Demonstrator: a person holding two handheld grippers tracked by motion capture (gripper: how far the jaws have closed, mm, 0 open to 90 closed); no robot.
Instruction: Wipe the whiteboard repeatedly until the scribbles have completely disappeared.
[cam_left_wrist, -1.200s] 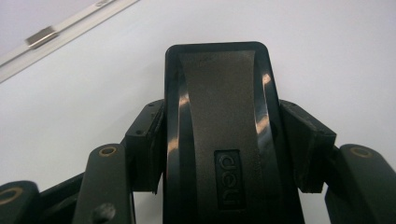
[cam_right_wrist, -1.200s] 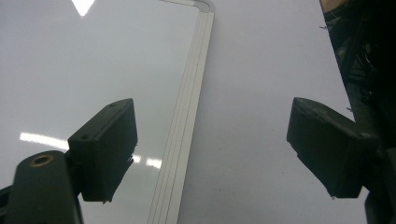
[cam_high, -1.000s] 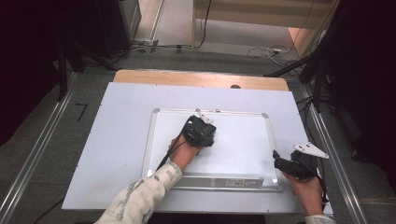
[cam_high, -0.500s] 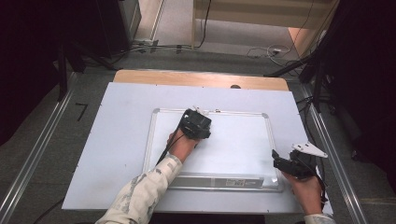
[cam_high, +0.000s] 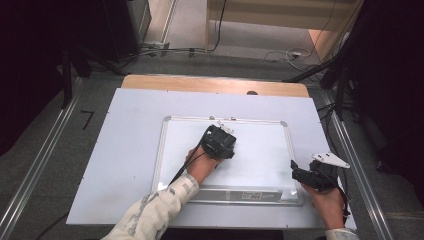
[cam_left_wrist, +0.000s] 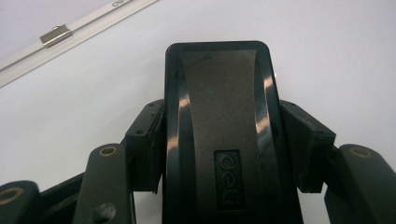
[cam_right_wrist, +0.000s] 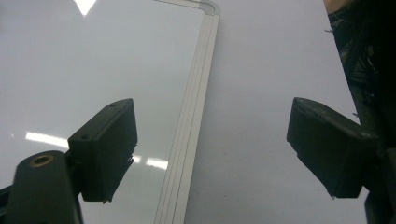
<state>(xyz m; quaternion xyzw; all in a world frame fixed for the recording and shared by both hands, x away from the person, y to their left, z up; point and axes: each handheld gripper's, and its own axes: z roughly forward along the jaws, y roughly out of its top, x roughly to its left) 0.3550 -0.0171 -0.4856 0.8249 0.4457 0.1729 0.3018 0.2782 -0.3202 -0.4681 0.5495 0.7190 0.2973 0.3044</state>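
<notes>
Rightward across the whiteboard (cam_high: 260, 150) slid the left gripper (cam_high: 220, 142), clamping a black eraser (cam_left_wrist: 219, 135); right gripper (cam_right_wrist: 210, 149) gapes wide, lower right.

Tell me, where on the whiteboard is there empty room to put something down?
The whiteboard is bare right of the left gripper, up to its right frame, and left of it towards the left frame. It is crowded mid-board, where the black eraser sits gripped, and at the right frame near the right gripper.
</notes>
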